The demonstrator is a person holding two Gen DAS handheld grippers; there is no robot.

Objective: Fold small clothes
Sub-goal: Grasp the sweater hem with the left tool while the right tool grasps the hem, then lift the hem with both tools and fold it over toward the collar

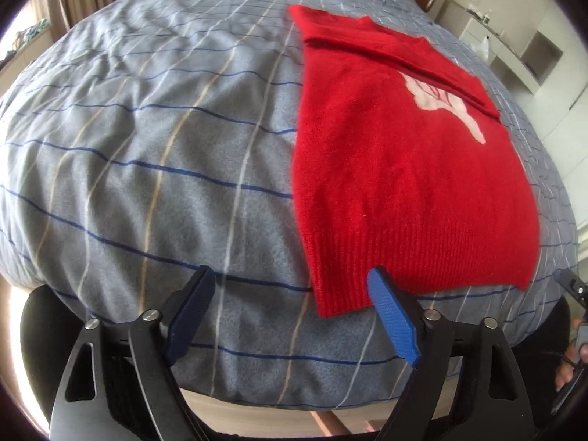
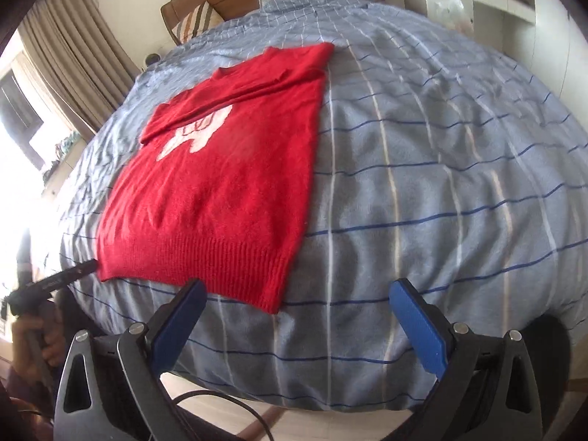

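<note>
Red fuzzy knit, that's the sweater (image 1: 397,169), lying flat on the bed (image 1: 147,147) with both sleeves already folded across the chest, half covering a white pattern. In the left wrist view it sits around 2 o'clock from the middle, ribbed hem nearest the camera. It looks soft, light and floppy, so I'd guess it sags and slides on itself if lifted from one spot. Best bet is to pinch the ribbed hem at its two corners, since that band is thicker and gives a firmer bite.

The left claw (image 1: 294,283) is wide apart with nothing in it, one blue pad just over the hem corner. The right claw (image 2: 297,294) is also wide and empty, hem corner between its pads at about 11 o'clock. The bedcover is a fleecy blue-grey check, slightly rumpled, so the knit may cling a bit.
</note>
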